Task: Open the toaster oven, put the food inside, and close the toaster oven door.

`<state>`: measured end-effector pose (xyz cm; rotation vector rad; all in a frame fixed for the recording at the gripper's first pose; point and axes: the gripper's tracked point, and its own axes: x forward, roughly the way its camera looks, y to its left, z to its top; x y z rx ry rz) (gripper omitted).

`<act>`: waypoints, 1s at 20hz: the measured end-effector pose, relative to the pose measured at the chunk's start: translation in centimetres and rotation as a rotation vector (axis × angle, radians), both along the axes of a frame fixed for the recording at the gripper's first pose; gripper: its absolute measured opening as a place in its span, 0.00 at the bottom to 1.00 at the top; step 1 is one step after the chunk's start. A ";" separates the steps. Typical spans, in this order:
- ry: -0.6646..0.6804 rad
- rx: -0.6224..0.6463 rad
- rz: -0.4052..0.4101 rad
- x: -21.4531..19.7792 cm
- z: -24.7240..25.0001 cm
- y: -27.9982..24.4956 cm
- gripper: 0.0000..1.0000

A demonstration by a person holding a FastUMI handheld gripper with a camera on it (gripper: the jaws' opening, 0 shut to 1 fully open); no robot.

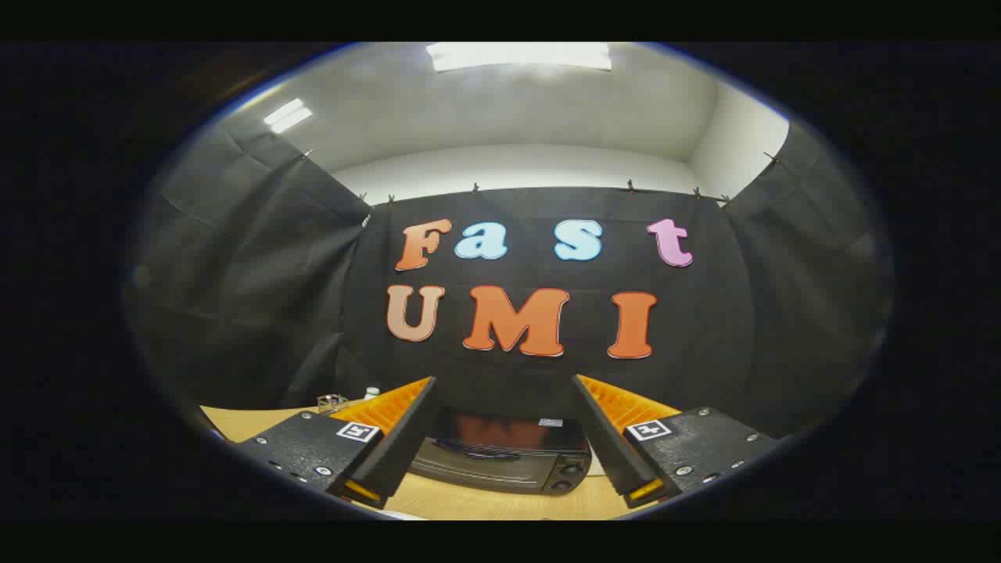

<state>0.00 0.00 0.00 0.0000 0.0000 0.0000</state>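
Item 1: hand-held gripper (pixel 504 438). Two fingers (pixel 407 438) rise from the 7 o'clock and 5 o'clock positions, spread wide apart, with nothing between the pads. Each finger mount carries a small square black-and-white marker (pixel 358 432) on top. The gripper is held above the tabletop and clear of everything on it.

Item 2: toaster oven (pixel 504 461). Dark casing, standing on the tabletop at 6 o'clock, seen through the gap between the fingers and just beyond them. Door closed, with a dark glass panel and a horizontal handle bar (pixel 477 449) across it. Two round knobs (pixel 567 477) stacked at the oven's right end, toward 5 o'clock. A small pale sticker sits near the top edge of the front.

Item 3: tabletop (pixel 485 500). Light wood surface, running from 8 o'clock to 5 o'clock beneath the oven and fingers.

Item 4: small objects (pixel 332 403) at 8 o'clock, beyond the left finger, at the far edge of the tabletop against the cloth wall; one has a white cap. Too small to identify.

Item 5: ceiling light panel (pixel 520 56) at 12 o'clock, above the booth's cloth walls.
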 end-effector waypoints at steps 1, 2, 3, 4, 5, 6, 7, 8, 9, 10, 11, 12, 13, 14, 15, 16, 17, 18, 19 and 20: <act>-0.007 0.002 -0.001 -0.1 0.2 -0.1 0.99; -0.011 0.003 -0.003 -0.3 0.3 -0.3 0.99; -0.012 0.005 -0.006 -0.4 0.2 -0.6 0.98; -0.011 0.009 -0.007 -0.4 -0.1 -0.6 0.98; -0.010 0.014 -0.005 -0.4 -0.2 -0.6 0.99; -0.009 0.021 -0.002 -0.2 -0.3 -0.4 0.99; -0.008 0.028 0.003 0.0 -0.4 -0.2 0.99; -0.006 0.033 0.009 0.3 -0.4 -0.1 0.99; -0.004 0.037 0.012 0.5 -0.6 0.0 0.99; -0.004 0.037 0.015 0.7 -0.7 0.1 0.99; -0.004 0.040 0.010 0.9 -0.8 0.0 0.99; -0.004 0.043 0.008 1.2 -1.0 0.0 0.99; 0.000 0.053 0.004 1.5 -1.2 0.0 0.99; 0.003 0.065 0.006 1.6 -1.3 0.0 0.99; 0.008 0.076 0.006 1.7 -1.5 0.0 0.99; 0.012 0.085 0.003 2.0 -1.8 0.0 0.99; 0.014 0.092 -0.002 2.3 -2.1 -0.1 0.99; 0.018 0.098 -0.009 2.5 -2.5 -0.2 0.99; 0.023 0.103 -0.013 2.9 -2.9 -0.2 0.99; 0.030 0.109 -0.015 3.4 -3.5 0.0 0.99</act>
